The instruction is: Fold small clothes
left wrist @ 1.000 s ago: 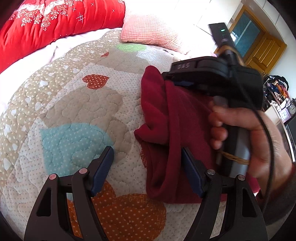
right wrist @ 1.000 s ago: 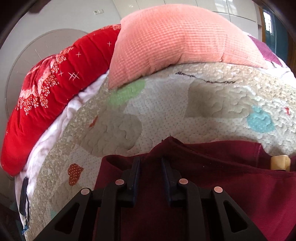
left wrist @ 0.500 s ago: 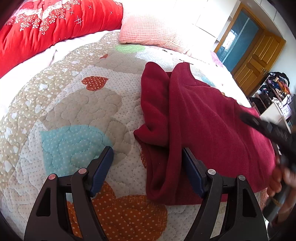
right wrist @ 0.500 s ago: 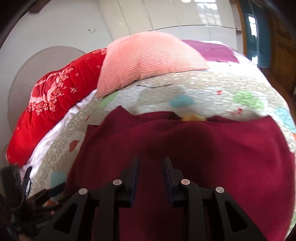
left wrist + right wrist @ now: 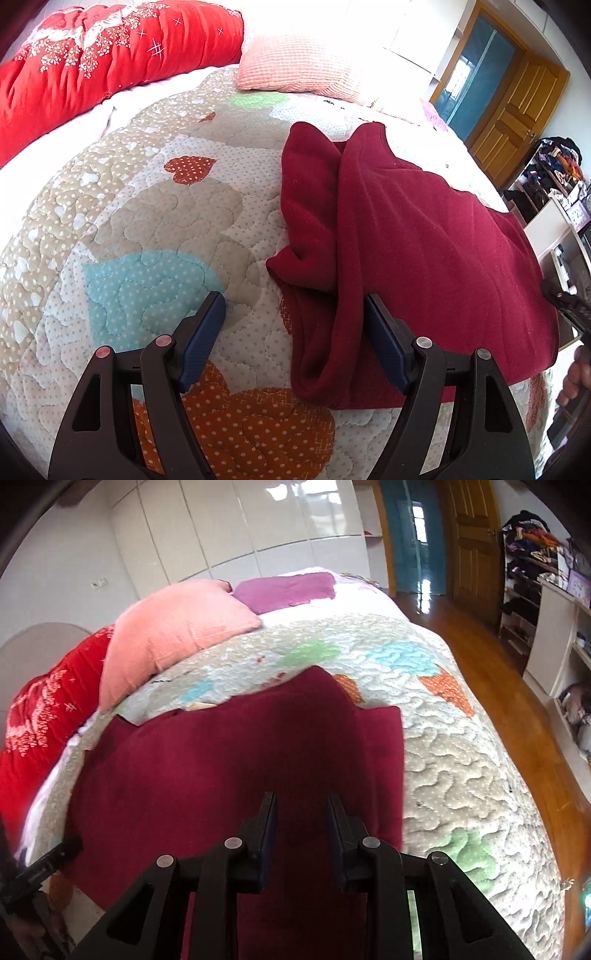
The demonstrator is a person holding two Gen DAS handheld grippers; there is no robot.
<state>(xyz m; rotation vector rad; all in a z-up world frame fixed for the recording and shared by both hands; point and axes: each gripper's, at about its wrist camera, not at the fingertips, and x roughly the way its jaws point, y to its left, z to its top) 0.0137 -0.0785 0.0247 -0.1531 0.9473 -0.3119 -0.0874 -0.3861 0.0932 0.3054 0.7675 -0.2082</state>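
Note:
A dark red garment lies on the patchwork quilt, its left side doubled over in a thick fold. My left gripper stands open low over the quilt. That fold's near end lies loosely between its fingers, and neither blue pad presses on it. In the right wrist view the garment spreads flat below my right gripper. Its jaws are opening, with a narrow gap and nothing between them. A hand shows at the left wrist view's right edge.
A red duvet and a pink pillow lie at the head of the bed, with a purple cloth beyond. The quilt drops off to a wooden floor on the right. Shelves and a door stand past it.
My right gripper pulled away from the garment's far end toward its near right edge, and its jaws widened slightly. The garment's right half now lies uncovered. My left gripper stayed put.

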